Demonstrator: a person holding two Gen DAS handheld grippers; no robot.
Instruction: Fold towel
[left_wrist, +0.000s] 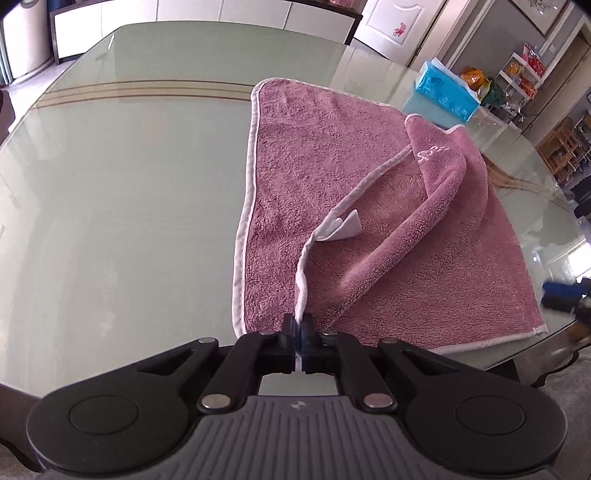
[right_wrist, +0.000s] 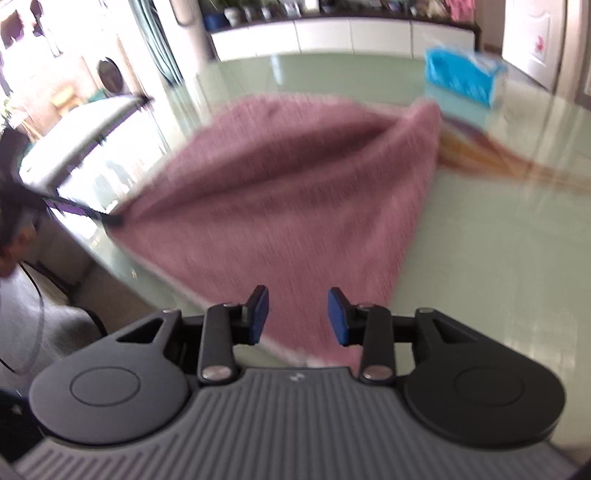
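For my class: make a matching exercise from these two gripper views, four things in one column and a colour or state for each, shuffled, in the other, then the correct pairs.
1 towel
2 tissue pack
3 left gripper
4 right gripper

a jaws apart, nothing clamped
b pink with white edging
c clamped on a white hem
d bright blue

Pairs: 1-b, 2-d, 3-c, 4-a

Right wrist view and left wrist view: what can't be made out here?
- Right wrist view: motion blur smears the towel; its trim and fold lines are unreadable.
- Left wrist view: the right tongs are a blur at the frame edge.
- Left wrist view: print on the blue tissue pack is too small.
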